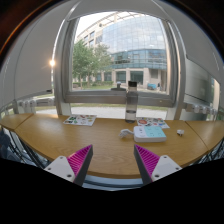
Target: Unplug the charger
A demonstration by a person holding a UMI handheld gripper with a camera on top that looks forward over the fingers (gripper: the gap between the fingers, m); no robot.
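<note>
My gripper (113,162) is open, its two magenta-padded fingers (78,160) spread wide with nothing between them. It is held above the near edge of a wooden table (100,140). No charger or plug is plainly in view; a small pale object (127,132) lies on the table beyond the fingers, next to a light blue-and-white book (151,131). A dark bottle (131,102) stands upright at the far side of the table in front of the window.
A magazine (81,120) lies at the far left of the table. A small round object (180,131) lies at the right. A large window (120,55) behind shows a building and trees. Chairs show below the table edges.
</note>
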